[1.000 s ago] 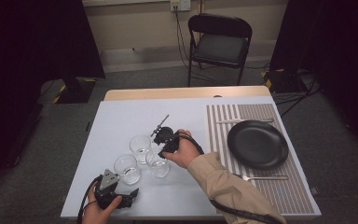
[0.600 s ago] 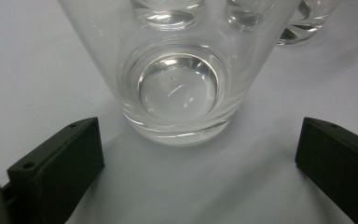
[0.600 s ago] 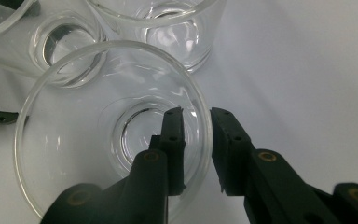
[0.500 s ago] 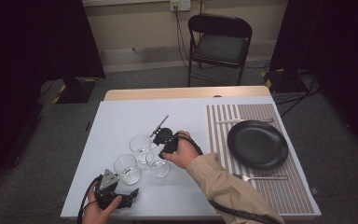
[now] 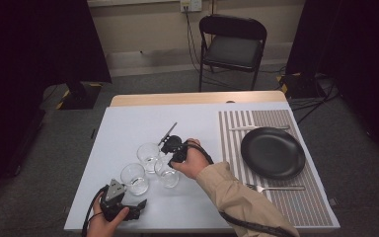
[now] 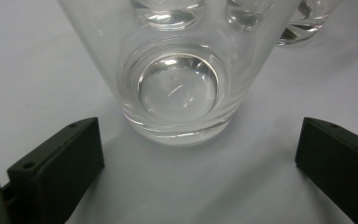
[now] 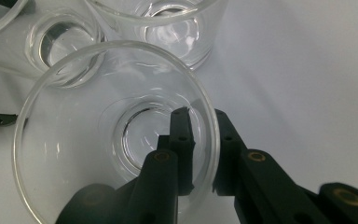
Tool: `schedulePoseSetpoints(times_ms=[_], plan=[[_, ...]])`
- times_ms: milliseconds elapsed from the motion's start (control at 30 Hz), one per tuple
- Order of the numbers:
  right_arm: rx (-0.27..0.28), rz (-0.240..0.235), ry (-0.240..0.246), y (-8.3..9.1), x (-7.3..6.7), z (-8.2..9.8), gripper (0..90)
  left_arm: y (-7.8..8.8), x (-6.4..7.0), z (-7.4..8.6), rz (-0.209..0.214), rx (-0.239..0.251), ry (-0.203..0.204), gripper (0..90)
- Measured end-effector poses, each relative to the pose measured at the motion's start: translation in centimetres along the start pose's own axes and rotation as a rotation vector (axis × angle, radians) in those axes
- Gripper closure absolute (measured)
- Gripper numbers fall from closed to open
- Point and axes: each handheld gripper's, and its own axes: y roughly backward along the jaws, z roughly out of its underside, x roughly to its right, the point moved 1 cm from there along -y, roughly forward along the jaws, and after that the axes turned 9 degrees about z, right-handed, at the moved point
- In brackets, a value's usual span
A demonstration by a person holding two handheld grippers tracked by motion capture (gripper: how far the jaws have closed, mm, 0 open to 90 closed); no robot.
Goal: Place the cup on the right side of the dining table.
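**Desk:** What does the frame show, left to right?

**Photographer:** On the pale worktop (image 5: 128,128), the left tool (image 5: 128,210) lies at the near edge, jaws spread wide and gripping nothing; the nearest glass (image 6: 179,88) stands just ahead of them, untouched. Three clear, round, smooth tumblers cluster mid-table, all upright, mouths up, long axes vertical.

**Desk:** And the right hand?

**Photographer:** The right tool (image 7: 200,140) has just been closing. One jaw is inside the rightmost glass (image 7: 98,140), one outside, pinching its thin rim wall. That glass (image 5: 169,175) sits on the worktop, just beside the other two.

**Desk:** Further right?

**Photographer:** One striped placemat (image 5: 232,148) carrying one round black plate (image 5: 272,152), one knife (image 5: 256,128) beyond it, one fork (image 5: 276,187) nearer the person.
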Motion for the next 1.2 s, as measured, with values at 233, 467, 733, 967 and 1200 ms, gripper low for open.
schedulePoseSetpoints(times_ms=[233, 467, 733, 967, 1200], plan=[[-0.014, 0.0, 0.0, -0.03, 0.01, -0.15, 82.9, 0.0, 0.01, 0.0, -0.001, 0.0, 0.0, 0.1], [-0.015, -0.001, 0.009, -0.01, 0.03, -0.21, 83.1, 0.01, -0.01, 0.0, 0.0, -0.001, -0.001, 0.1], [-0.027, 0.002, 0.007, 0.14, -0.02, -0.23, 83.4, 0.02, -0.02, 0.0, 0.0, -0.001, -0.001, 0.1], [-0.025, 0.002, 0.013, 0.37, 0.03, -0.1, 83.8, 0.02, -0.02, 0.0, 0.0, -0.001, -0.001, 0.1], [-0.032, -0.002, 0.008, 0.62, 0.18, 0.02, 84.2, 0.02, -0.02, -0.01, 0.0, -0.002, -0.001, 0.1]])
